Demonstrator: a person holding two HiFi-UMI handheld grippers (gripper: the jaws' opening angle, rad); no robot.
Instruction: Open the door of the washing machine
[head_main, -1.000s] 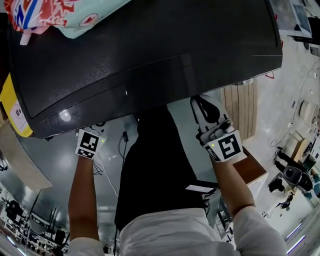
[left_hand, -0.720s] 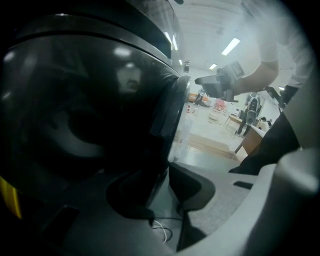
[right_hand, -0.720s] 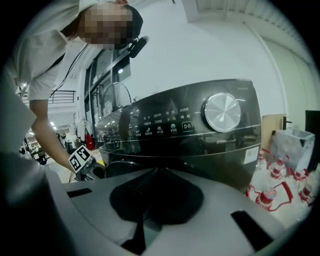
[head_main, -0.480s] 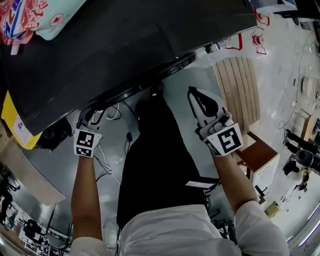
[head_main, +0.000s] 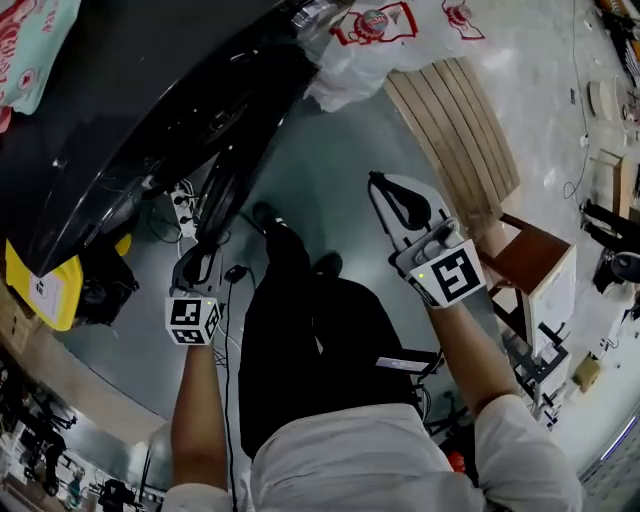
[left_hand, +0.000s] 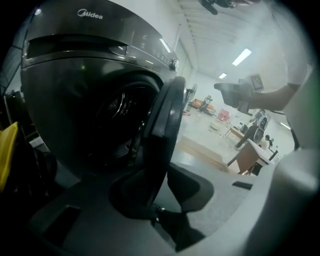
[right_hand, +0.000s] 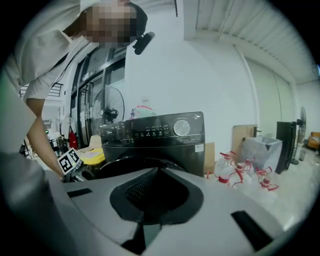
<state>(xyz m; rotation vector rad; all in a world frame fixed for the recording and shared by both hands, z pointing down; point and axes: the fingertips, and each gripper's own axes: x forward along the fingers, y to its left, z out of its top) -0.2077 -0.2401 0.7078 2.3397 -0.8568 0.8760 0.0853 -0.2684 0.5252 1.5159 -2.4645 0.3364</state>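
The dark washing machine (head_main: 120, 110) fills the upper left of the head view. Its round door (head_main: 225, 185) stands swung out from the front. In the left gripper view the door's edge (left_hand: 165, 120) runs down between the jaws, with the open drum (left_hand: 117, 115) behind it. My left gripper (head_main: 200, 252) is closing its jaws on that edge, and its pads (left_hand: 187, 185) touch the door. My right gripper (head_main: 378, 182) hangs free in the air to the right of the door. Its jaws (right_hand: 157, 172) are together with nothing in them, facing the machine's control panel (right_hand: 155, 131).
A slatted wooden panel (head_main: 455, 130) and a brown stool (head_main: 535, 270) stand to the right. A plastic bag of bottles (head_main: 370, 40) lies by the machine's far corner. A power strip with cables (head_main: 180, 205) lies under the door. Yellow packaging (head_main: 50, 290) sits at the left.
The door has swung from shut against the machine to well open. My left gripper came back towards me with its edge. The right gripper stayed level, holding nothing.
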